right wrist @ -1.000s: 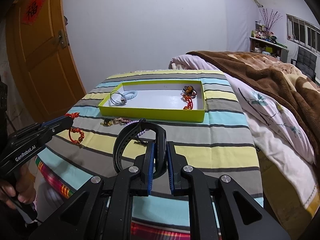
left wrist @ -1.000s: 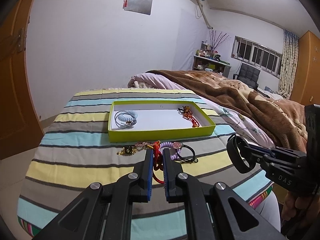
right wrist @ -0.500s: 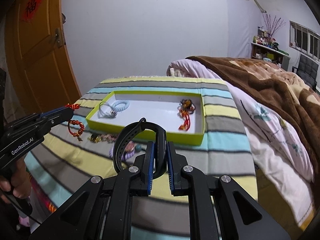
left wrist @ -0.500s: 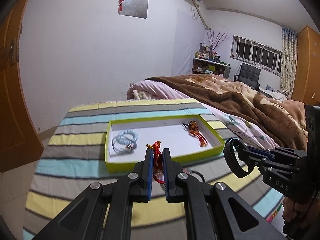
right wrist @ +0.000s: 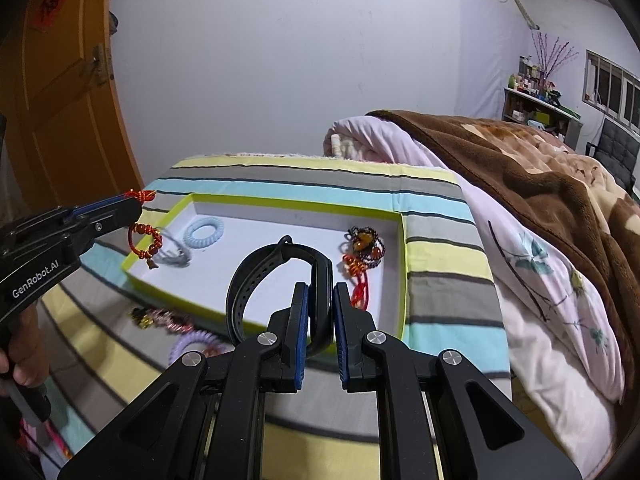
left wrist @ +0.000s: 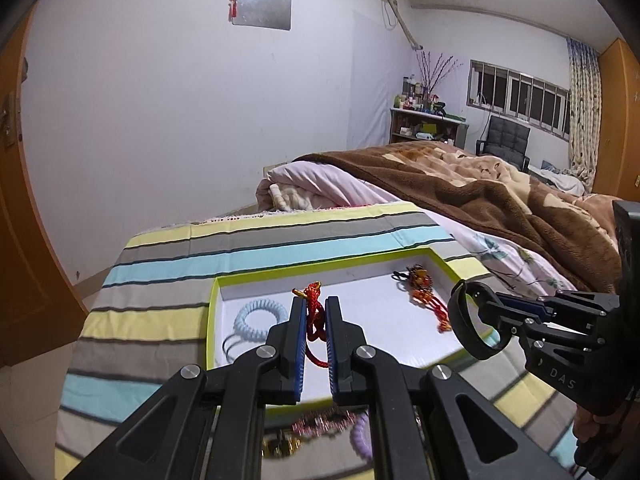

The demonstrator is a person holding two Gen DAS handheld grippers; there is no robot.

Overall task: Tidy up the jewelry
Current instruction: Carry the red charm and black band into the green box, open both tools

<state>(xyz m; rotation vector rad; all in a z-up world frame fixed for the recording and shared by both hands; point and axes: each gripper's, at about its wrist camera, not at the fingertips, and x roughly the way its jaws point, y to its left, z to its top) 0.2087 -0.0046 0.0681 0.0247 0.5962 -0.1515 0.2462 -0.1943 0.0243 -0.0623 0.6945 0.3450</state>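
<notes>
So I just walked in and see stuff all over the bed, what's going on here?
A person is sorting jewelry into a green tray. The left gripper is shut on a red cord bracelet, the right gripper on a black band, both held over the tray. More pieces lie on the striped sheet.

A red cord bracelet (left wrist: 314, 320) and a black strap (right wrist: 276, 292) hang pinched above the green-rimmed white tray (right wrist: 256, 322).
</notes>
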